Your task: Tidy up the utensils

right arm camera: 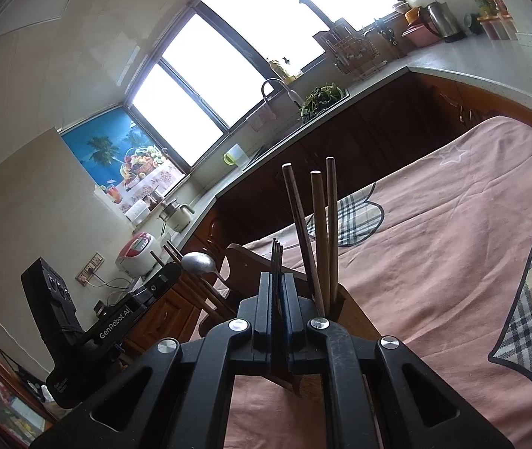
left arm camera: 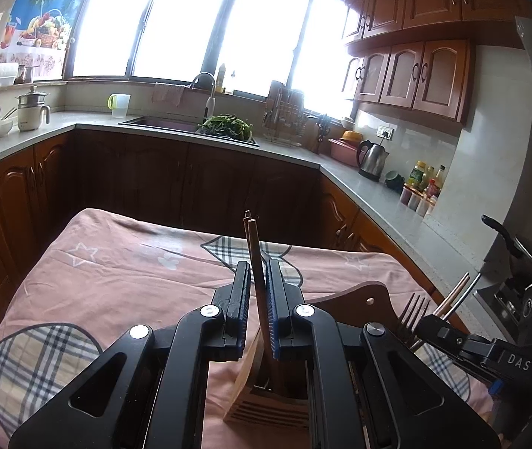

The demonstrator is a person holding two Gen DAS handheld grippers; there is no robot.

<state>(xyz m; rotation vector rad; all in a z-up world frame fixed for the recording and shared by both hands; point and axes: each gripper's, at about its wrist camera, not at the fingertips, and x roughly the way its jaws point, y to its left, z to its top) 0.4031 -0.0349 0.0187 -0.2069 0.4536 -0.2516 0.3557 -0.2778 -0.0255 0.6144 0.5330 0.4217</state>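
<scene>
Grippers both pinch tight: left gripper [left arm camera: 256, 280] holds chopsticks [left arm camera: 252, 247], right gripper [right arm camera: 277, 292] a fork [right arm camera: 277, 258]; three sticks [right arm camera: 318, 224] at one o'clock.

Matt brown wooden chopsticks [right arm camera: 318, 224], pale slatted wooden holder [left arm camera: 266, 404], dull grey metal spoon [right arm camera: 198, 262], dark metal fork [left arm camera: 413, 314], soft pink cloth [left arm camera: 116, 273] with plaid patches, matt black plastic gripper arms, glossy steel kettle [left arm camera: 372, 159].
</scene>
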